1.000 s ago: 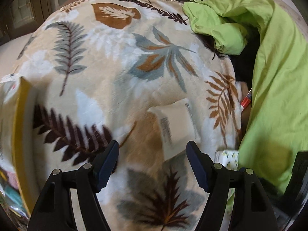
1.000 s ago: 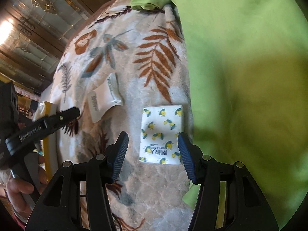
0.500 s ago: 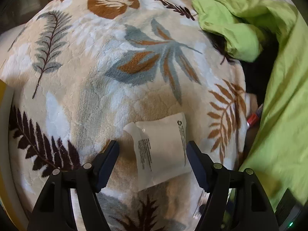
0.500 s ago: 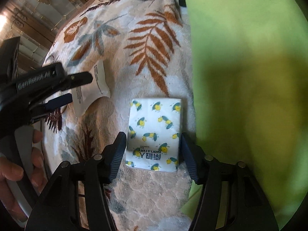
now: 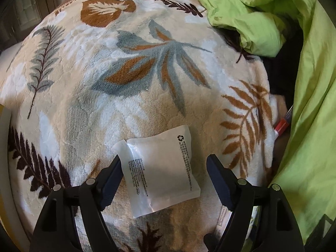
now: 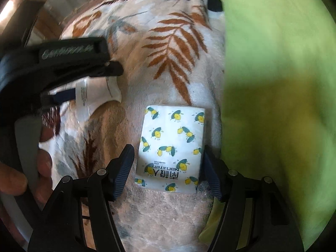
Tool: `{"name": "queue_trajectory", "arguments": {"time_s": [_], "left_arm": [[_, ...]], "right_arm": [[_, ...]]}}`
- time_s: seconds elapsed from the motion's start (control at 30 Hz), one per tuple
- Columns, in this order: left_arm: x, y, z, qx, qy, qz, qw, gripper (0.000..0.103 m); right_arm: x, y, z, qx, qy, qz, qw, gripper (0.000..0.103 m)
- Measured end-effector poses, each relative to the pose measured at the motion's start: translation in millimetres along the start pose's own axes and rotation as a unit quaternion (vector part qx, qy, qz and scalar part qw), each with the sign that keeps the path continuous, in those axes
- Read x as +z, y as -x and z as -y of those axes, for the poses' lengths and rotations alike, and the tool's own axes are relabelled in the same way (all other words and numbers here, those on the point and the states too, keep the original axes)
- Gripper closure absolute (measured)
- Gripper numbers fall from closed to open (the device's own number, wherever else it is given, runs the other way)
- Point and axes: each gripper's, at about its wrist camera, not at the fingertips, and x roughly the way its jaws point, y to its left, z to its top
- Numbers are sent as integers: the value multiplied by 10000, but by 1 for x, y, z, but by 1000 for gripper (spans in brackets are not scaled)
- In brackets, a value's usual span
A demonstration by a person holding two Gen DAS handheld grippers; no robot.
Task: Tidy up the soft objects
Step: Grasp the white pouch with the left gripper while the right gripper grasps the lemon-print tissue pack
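A plain white tissue pack [image 5: 160,168] with small black print lies on a leaf-patterned fleece blanket [image 5: 134,79]. My left gripper [image 5: 163,168] is open, its jaws on either side of the pack; the left finger [image 5: 111,174] touches its edge. A lemon-print tissue pack [image 6: 171,147] lies on the same blanket [image 6: 168,48] in the right wrist view. My right gripper [image 6: 168,163] is open around its near end, both jaws close to its sides. The left gripper and white pack [image 6: 94,94] also show there at left.
A bright green cloth [image 5: 304,96] is heaped along the right side, also in the right wrist view [image 6: 277,84]. A red-capped tube [image 5: 282,125] lies in the gap between blanket and cloth. A yellow-rimmed object [image 5: 4,126] sits at the left edge.
Both grippers have moved forward and down over their packs. The white pack now sits between the left jaws, and the lemon pack sits deeper between the right jaws. Both stay open.
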Motion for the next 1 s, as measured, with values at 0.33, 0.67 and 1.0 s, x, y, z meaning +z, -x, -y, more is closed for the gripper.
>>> {"name": "queue_trajectory", "arguments": {"time_s": [0.33,0.67,1.0], "left_arm": [[-5,2,-2,270,-311,88,9991,46],[-26,23,-31,-180,-250,93,9995,53],[-59,67,-78,-25,-174,430,9989,53]], "right_arm": [[-1,2,2,-49,138,80,9999,49],[-5,14,9,142,117,242,9995,51],[-15,31,-16,453,333,351,9978,51]]}}
